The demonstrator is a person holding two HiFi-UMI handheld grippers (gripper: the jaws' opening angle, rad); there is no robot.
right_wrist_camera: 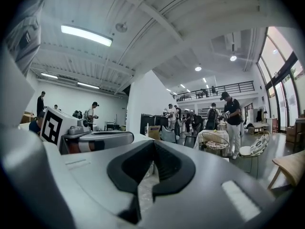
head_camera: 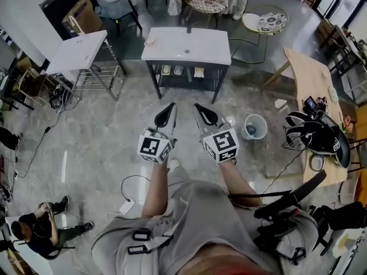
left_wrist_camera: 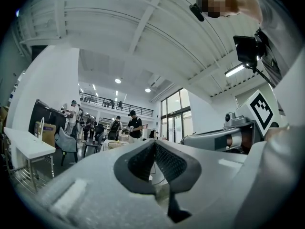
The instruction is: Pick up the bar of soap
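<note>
Left tool (head_camera: 169,110) and right tool (head_camera: 199,110) point level, side by side, clenched empty.

The table (head_camera: 198,42) is white on a dark frame, the floor (head_camera: 103,130) grey marble; left hand-held gripper (head_camera: 171,106) and right hand-held gripper (head_camera: 198,106) bear black-and-white squares.
</note>
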